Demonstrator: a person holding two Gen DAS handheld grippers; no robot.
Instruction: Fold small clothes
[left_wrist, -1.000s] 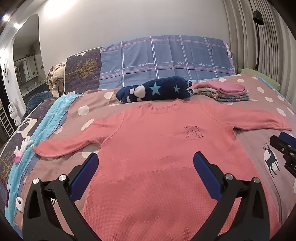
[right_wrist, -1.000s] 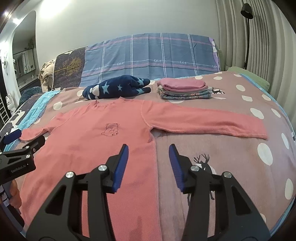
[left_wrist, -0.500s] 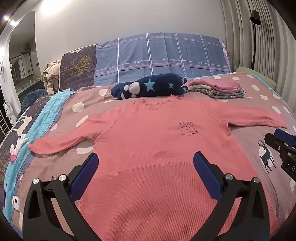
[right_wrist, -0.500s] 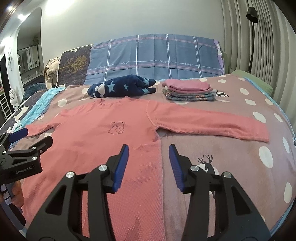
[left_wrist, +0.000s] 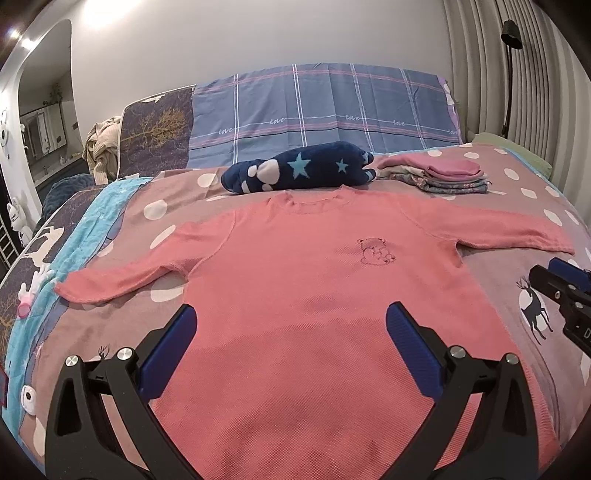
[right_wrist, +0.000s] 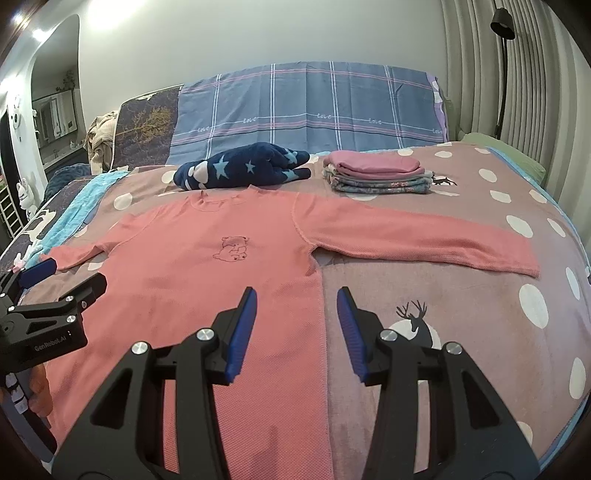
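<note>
The left gripper (left_wrist: 290, 325) is hanging released, jaws wide, over the pink sweater (left_wrist: 317, 295) lying flat on the bed (right_wrist: 480, 314). The right gripper (right_wrist: 295, 314) is also released, half-spread, holding nothing, above the sweater's side edge. The hem is cut off from view.

One pink top (left_wrist: 314, 295), one star-print bundle (left_wrist: 299, 171), one folded stack (right_wrist: 376, 175), two grippers.

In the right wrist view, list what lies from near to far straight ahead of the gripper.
Right gripper → pink shirt → starry navy bundle → plaid pillow → wall.
</note>
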